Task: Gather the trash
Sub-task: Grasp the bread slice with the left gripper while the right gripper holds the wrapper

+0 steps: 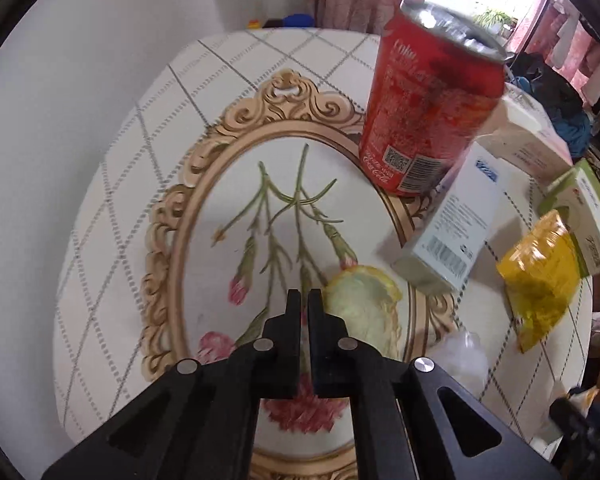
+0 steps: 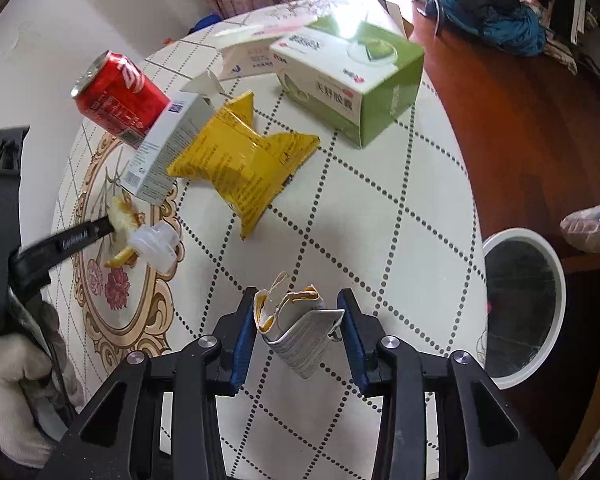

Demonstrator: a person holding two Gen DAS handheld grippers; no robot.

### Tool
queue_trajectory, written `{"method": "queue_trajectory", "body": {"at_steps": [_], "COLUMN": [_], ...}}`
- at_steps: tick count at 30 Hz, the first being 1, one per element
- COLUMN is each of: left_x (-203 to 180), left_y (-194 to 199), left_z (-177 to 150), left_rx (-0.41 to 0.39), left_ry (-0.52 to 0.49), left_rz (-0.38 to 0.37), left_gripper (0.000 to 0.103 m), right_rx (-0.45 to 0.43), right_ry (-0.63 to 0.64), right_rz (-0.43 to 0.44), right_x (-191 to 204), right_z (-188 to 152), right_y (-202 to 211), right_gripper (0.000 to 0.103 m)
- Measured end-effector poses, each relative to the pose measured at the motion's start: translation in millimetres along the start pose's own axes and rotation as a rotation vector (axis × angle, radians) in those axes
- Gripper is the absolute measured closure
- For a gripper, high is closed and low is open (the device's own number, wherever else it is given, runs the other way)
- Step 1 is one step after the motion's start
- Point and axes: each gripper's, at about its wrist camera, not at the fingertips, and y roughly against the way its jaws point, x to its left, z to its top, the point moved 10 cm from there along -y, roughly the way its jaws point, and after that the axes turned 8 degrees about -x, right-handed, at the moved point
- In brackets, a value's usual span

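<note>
1. Our right gripper [image 2: 296,322] is clamped on a crumpled white paper wrapper with yellow inside [image 2: 296,328]. It hangs over the checked tablecloth [image 2: 380,220].
2. The white round bin [image 2: 520,308] sits on the floor just right of that gripper. We think the drop is a short swing that way.
3. Our left gripper [image 1: 304,300] is pinched together with nothing in it, its tips touching the pale yellow peel scrap [image 1: 364,308]. The peel lies well left of the bin, so the left hand is the nearer one to it.

Red can [image 1: 428,104], yellow packet [image 2: 240,160], green-and-white box [image 2: 356,80], cream tablecloth [image 2: 380,216] with dotted diamond grid
</note>
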Motion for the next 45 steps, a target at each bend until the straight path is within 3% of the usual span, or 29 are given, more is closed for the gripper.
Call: {"method": "queue_trajectory", "body": {"at_steps": [10, 13, 18, 22, 23, 25, 26, 27, 34, 35, 36, 37, 43, 44, 45], "left_x": [27, 25, 18, 9, 6, -2, -5, -9, -19, -22, -24, -26, -24, -18, -15], "left_y": [110, 119, 63, 15, 7, -5, -7, -10, -24, -22, -19, -17, -1, 5, 13], "left_z": [0, 10, 0, -12, -13, -10, -9, -7, -2, -2, 0, 0, 0, -2, -2], "left_rx": [-0.152, -0.173, -0.043, 0.072, 0.087, 0.098, 0.099, 0.096, 0.053, 0.035, 0.012, 0.004, -0.018, -0.027, -0.037], "left_ry": [0.076, 0.084, 0.127, 0.125, 0.122, 0.105, 0.102, 0.098, -0.016, -0.024, -0.034, -0.045, -0.076, -0.074, -0.075], "left_rz": [-0.057, -0.081, -0.164, -0.166, -0.169, -0.174, -0.18, -0.189, -0.051, -0.055, -0.057, -0.054, -0.036, -0.034, -0.034], "left_gripper": [0.102, 0.102, 0.097, 0.095, 0.089, 0.053, 0.03, 0.029, 0.032, 0.042, 0.066, 0.073, 0.087, 0.097, 0.097], "right_rx": [-0.074, -0.088, -0.078, -0.063, -0.06, -0.051, -0.047, -0.043, -0.008, -0.005, -0.004, -0.003, -0.018, -0.024, -0.031], "right_ry": [-0.001, -0.012, -0.028, -0.037, -0.043, -0.06, -0.066, -0.072, -0.061, -0.055, -0.049, -0.043, -0.03, -0.027, -0.024], "right_rz": [0.053, 0.068, 0.068, 0.039, 0.032, 0.016, 0.007, -0.002, -0.048, -0.053, -0.057, -0.059, -0.051, -0.048, -0.043], "right_x": [7, 5, 0, -9, -12, -18, -21, -24, -30, -29, -29, -28, -25, -24, -23], "right_z": [9, 11, 8, 6, 6, 8, 10, 11, 16, 15, 16, 16, 15, 15, 15], "right_y": [39, 50, 47, 35, 32, 23, 19, 15, -13, -15, -17, -18, -11, -8, -4], "right_gripper": [0.062, 0.062, 0.062, 0.062, 0.062, 0.062, 0.062, 0.062, 0.062, 0.062, 0.062, 0.062, 0.062, 0.062, 0.062]}}
